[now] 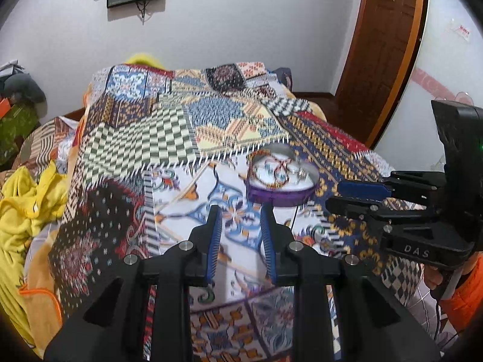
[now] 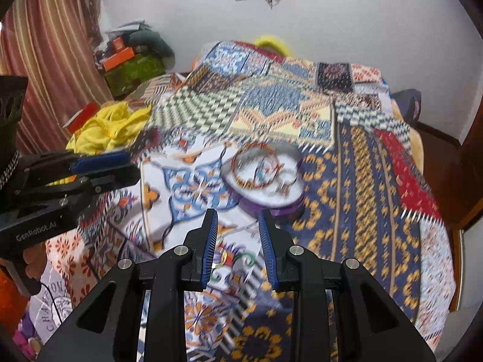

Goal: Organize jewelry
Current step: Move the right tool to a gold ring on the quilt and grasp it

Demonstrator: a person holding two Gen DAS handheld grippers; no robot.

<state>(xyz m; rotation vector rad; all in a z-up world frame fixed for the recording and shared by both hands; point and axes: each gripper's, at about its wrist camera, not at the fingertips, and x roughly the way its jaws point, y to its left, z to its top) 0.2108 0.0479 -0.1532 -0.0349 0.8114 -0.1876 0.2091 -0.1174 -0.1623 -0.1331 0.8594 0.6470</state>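
Several bangles (image 2: 256, 169) lie inside the purple heart-shaped box (image 1: 280, 194).

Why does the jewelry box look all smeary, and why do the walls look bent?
Right wrist view: the jewelry box and the blanket are streaked by motion blur, though the right claw stays sharp. Left wrist view: milder blur, the box is clearer. Both views: the fisheye lens curves the door and walls.

**Both grippers near the jewelry box**

The left gripper (image 1: 240, 211) hovers with jaws parted over the patchwork bedspread (image 1: 169, 138). Just ahead sits a purple heart-shaped box (image 1: 280, 194) holding beaded bracelets (image 1: 271, 170). The right gripper (image 1: 335, 194) reaches in from the bedspread's right edge, beside the box.
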